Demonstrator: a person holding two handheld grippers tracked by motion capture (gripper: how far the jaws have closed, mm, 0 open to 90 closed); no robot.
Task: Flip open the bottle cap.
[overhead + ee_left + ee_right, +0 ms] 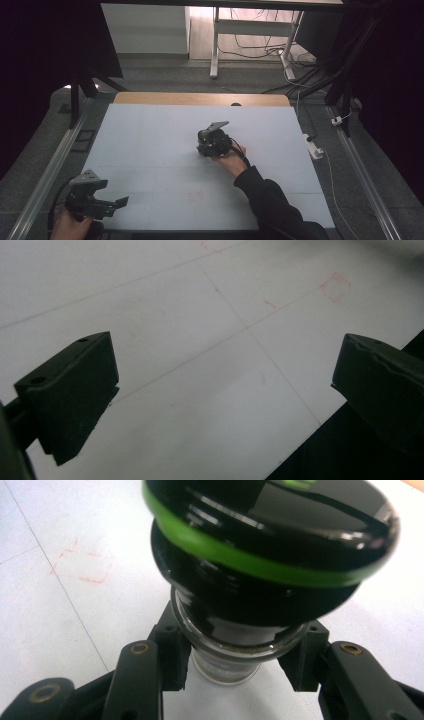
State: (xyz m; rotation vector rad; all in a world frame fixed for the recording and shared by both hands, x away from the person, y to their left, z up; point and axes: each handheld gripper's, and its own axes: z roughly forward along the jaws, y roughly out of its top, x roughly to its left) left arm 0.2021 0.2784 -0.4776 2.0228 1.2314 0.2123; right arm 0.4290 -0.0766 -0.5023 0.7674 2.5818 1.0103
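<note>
- Your right claw (235, 665) is clamped on a clear glass jar (227, 662), its matte black jaws pressing the round body from both sides just under the cap.
- The jar's cap (270, 535) is glossy black, wide and rounded, with a bright green ring around its rim; it looms much broader than the glass below it.
- In the high view your right hand (231, 159) holds that claw (214, 141) near the middle of the desk (150, 145), a flat, pale, smooth surface ruled with thin lines.
- Your left claw (225, 390) stands wide apart with bare desk between its blocky black jaws, at the near left corner (97, 200).
- A faint red square mark (336, 286) is drawn on the desk.
</note>
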